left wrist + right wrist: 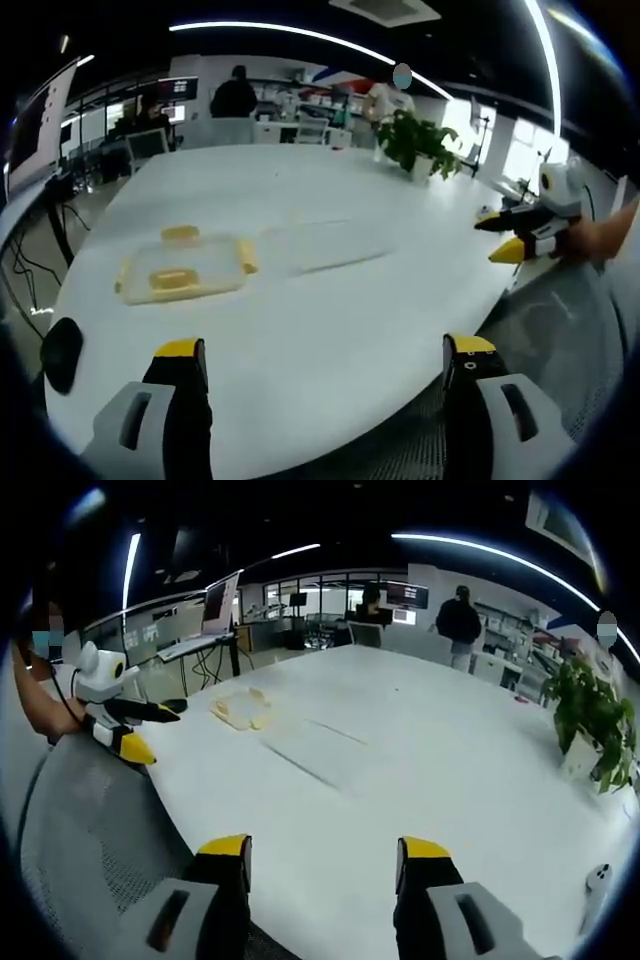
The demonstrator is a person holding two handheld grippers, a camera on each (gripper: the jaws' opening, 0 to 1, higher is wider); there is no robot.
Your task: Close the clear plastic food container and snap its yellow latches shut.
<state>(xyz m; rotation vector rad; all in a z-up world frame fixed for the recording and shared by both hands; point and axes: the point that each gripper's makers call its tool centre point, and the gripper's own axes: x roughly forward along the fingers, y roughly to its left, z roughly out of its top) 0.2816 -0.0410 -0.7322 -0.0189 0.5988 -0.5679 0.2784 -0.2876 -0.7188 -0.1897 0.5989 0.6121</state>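
Both grippers hang above the white table [330, 330], apart from each other. The left gripper [325, 365] and right gripper [322, 860] each have jaws spread wide, holding nothing. The clear container with yellow latches [187, 268] lies on the tabletop, its lid [320, 245] flat just beside it. A potted plant [420, 145] stands at the far edge.

Clear container [320, 245] lying open and flat on the white table [330, 330], its transparent walls faint against the surface. Beside it, touching or nearly so, lies the clear lid [185, 268], flat, with yellow latches [247, 255] at its edges, all unfastened. In the right gripper view the lid [240, 709] lies near the table's far-left edge.
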